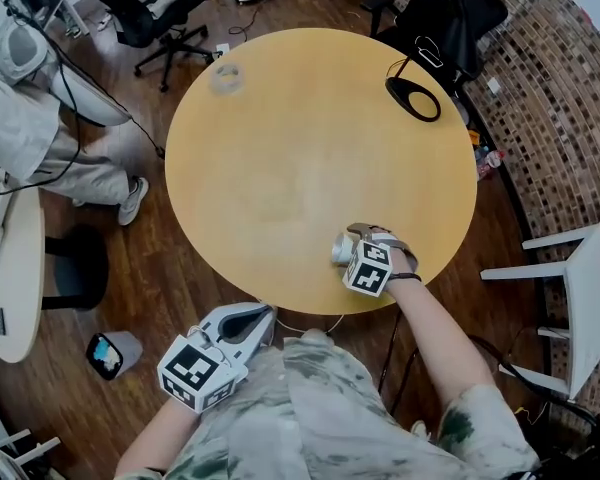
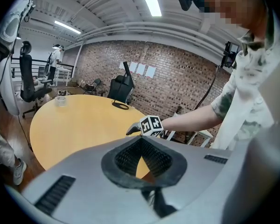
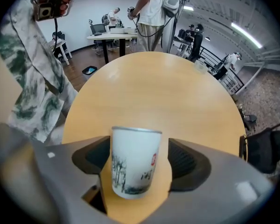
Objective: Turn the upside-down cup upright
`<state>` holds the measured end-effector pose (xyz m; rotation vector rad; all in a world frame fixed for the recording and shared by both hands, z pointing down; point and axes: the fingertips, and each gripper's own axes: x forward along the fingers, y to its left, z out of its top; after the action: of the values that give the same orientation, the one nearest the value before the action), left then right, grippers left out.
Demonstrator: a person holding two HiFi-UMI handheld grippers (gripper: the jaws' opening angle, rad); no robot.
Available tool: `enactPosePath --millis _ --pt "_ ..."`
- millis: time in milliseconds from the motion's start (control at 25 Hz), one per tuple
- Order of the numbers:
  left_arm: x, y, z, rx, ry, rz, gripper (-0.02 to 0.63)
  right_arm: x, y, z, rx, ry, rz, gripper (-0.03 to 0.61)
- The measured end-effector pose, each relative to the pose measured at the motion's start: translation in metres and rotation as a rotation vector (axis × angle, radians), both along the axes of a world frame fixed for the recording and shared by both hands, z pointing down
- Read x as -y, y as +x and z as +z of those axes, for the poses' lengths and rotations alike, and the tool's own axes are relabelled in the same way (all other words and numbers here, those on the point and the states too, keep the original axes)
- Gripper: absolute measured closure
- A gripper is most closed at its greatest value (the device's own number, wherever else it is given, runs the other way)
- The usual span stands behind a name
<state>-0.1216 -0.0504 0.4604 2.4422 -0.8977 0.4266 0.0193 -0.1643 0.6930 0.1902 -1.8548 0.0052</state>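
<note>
Our grey left gripper with the marker cube (image 1: 263, 314) sits tucked in close to our body, jaws closed together on nothing. Our bare right forearm (image 1: 435, 323) reaches out, and the grey right gripper (image 1: 345, 248) points steeply down, jaws spread wide either side of the white printed cup (image 3: 133, 160), pads not touching it.

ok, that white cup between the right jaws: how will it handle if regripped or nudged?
The cup looks glossy and smooth-walled, so it is probably stiff but slippery in a grip. It is taller than wide and tapers to a narrower end, so a sideways nudge may tip it. It looks ceramic, so it likely chips if dropped.
</note>
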Motion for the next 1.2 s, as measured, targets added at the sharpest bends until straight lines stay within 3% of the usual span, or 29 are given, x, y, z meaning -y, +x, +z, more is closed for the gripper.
enactPosePath --millis 200,320,440,840,1040,1200 --pt "-0.002 -0.015 0.007 -0.001 -0.013 -0.019 0.609 -0.004 -0.018 0.013 -0.056 -0.026 -0.025 0.208" --pt "-0.001 -0.021 0.007 -0.001 -0.018 -0.019 0.609 -0.002 -0.026 0.006 -0.023 -0.012 -0.01 0.216" --pt "0.001 -0.024 0.009 -0.001 -0.021 -0.013 0.609 0.008 -0.036 -0.009 0.085 0.023 0.052 0.219" --pt "-0.001 -0.01 0.016 0.038 -0.04 0.067 0.609 0.024 -0.024 -0.051 0.635 0.222 0.341 0.227" --pt "0.002 -0.001 0.015 0.052 -0.056 0.076 0.609 0.023 -0.01 -0.056 0.786 0.292 0.44 0.225" --pt "0.007 0.018 0.01 0.07 -0.032 0.123 0.609 0.016 0.002 -0.057 0.796 0.314 0.461 0.219"
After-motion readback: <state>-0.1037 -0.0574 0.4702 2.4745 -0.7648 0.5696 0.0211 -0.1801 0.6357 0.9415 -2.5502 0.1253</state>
